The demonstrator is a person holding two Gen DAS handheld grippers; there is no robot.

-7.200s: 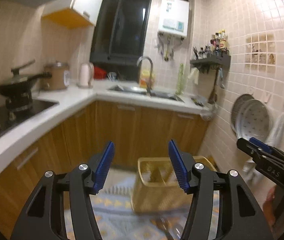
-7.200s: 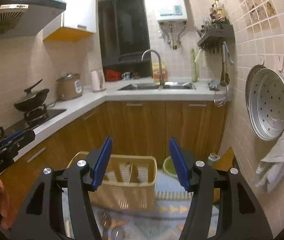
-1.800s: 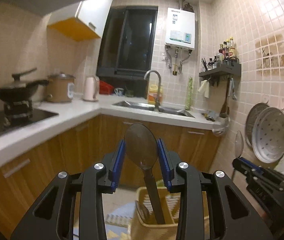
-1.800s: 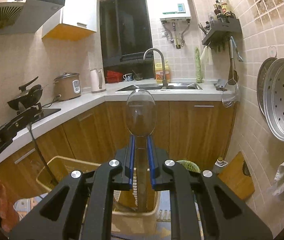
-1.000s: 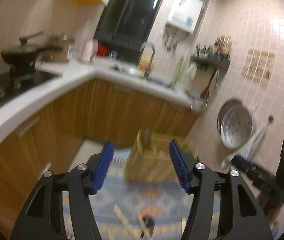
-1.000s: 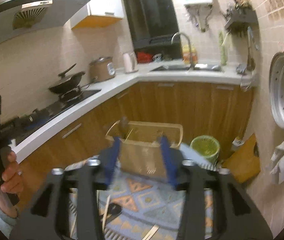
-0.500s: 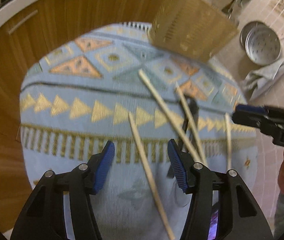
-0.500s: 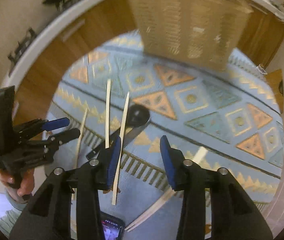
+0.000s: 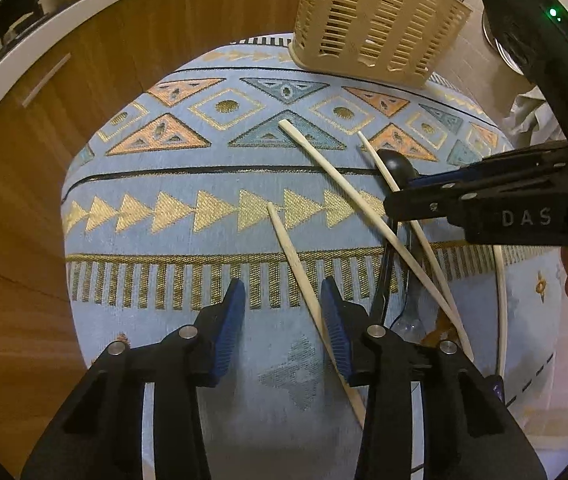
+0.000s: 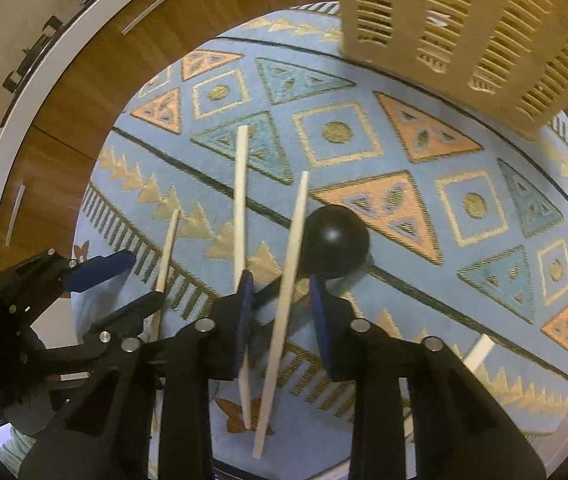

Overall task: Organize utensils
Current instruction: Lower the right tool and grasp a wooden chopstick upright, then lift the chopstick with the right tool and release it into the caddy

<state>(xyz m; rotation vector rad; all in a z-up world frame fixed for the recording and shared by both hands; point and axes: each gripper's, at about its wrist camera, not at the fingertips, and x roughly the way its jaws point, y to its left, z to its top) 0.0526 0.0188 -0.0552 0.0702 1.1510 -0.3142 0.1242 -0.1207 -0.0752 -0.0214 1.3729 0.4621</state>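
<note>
This is a home kitchen, seen from low over the floor. Wooden cabinet doors (image 9: 96, 76) with slim bar handles run under a white tabletop (image 9: 16, 60) that curves round the room, and dark cookware (image 9: 0, 0) sits on that surface at the upper left of the left wrist view. A woven blue rug (image 9: 188, 184) with gold and orange triangles covers the floor, carrying a slotted beige plastic utensil basket (image 9: 368, 28), loose wooden chopsticks (image 10: 240, 200) and a black ladle (image 10: 334, 240), while a cloth (image 9: 532, 116) and a round metal pan (image 9: 500, 48) show at the tiled right side.
</note>
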